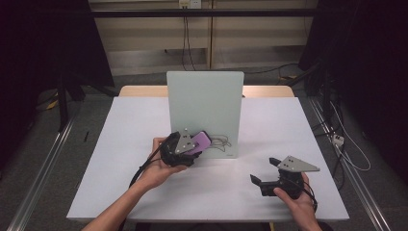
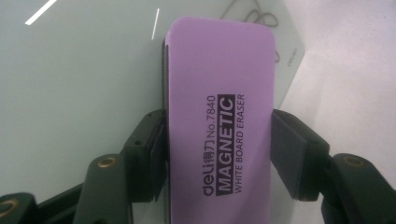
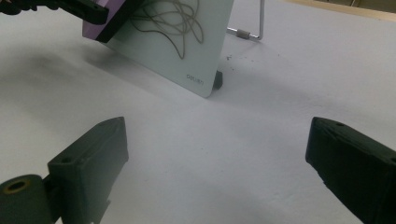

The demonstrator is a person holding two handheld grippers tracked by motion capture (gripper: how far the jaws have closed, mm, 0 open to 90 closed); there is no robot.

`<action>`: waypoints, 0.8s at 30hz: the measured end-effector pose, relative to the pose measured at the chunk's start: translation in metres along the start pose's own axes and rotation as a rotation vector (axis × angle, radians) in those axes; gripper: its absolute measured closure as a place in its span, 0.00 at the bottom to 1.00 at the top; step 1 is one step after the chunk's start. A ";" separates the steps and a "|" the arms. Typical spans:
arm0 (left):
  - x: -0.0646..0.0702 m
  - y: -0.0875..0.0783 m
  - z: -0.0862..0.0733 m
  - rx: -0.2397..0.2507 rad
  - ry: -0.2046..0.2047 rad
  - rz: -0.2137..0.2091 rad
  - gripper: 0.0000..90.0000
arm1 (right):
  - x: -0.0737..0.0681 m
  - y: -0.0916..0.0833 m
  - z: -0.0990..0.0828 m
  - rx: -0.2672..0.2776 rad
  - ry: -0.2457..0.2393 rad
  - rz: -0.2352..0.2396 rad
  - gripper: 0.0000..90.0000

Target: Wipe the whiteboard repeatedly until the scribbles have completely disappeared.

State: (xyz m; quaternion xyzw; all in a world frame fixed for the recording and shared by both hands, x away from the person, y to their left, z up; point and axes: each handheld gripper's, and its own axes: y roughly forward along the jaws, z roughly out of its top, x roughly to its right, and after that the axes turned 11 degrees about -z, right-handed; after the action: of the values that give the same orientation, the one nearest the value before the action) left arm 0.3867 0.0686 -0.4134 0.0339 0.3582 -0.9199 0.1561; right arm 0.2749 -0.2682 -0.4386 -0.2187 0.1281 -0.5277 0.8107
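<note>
Against the glossy whiteboard (image 1: 204,103), left gripper (image 1: 190,144) jaws clamping rounded purple eraser (image 2: 219,116), right gripper (image 1: 263,172) jaws spread.

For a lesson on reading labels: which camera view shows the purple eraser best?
The left gripper view: the purple eraser faces the camera between the jaws, its printed label readable. The high view gives a small purple shape against the whiteboard. The right gripper view catches one corner.
</note>
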 end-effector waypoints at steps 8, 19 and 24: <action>0.007 0.012 0.000 -0.026 0.027 -0.029 0.45 | 0.000 0.000 0.000 0.000 0.000 0.000 0.06; -0.007 -0.003 0.015 0.020 0.015 -0.014 0.45 | 0.000 -0.001 0.000 0.002 -0.001 0.005 0.06; -0.018 -0.014 0.024 0.068 -0.010 0.004 0.45 | 0.001 0.000 0.000 0.001 0.000 0.002 0.06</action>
State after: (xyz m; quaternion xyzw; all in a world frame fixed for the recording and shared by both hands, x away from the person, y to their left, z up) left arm 0.4006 0.0673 -0.3835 0.0356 0.3257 -0.9314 0.1585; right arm 0.2751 -0.2687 -0.4386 -0.2180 0.1281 -0.5270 0.8114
